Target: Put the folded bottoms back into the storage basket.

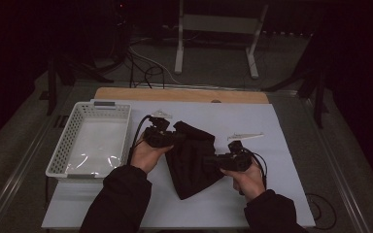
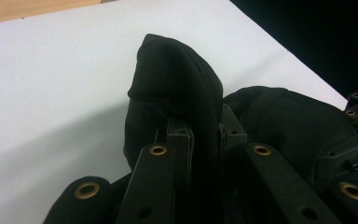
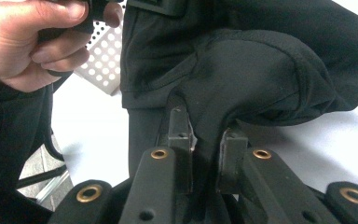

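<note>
A black cloth garment [image 1: 192,160] lies bunched on the white sheet in the middle of the table. My left gripper [image 1: 175,139] is shut on the garment's upper left edge; in the left gripper view a fold of black fabric [image 2: 182,84] rises from between the pinched jaws of my left gripper [image 2: 205,135]. My right gripper [image 1: 212,161] is shut on the garment's right edge; in the right gripper view the cloth [image 3: 256,74] bulges above the closed jaws of my right gripper [image 3: 206,135]. The person's other hand [image 3: 28,42] shows at the upper left there.
A white perforated basket [image 1: 91,141] stands at the left of the sheet. Two pale clips or hangers [image 1: 245,137] [image 1: 161,114] lie on the sheet behind the garment. A wooden board edge [image 1: 182,94] runs along the back. A white frame stand [image 1: 213,29] is beyond the table.
</note>
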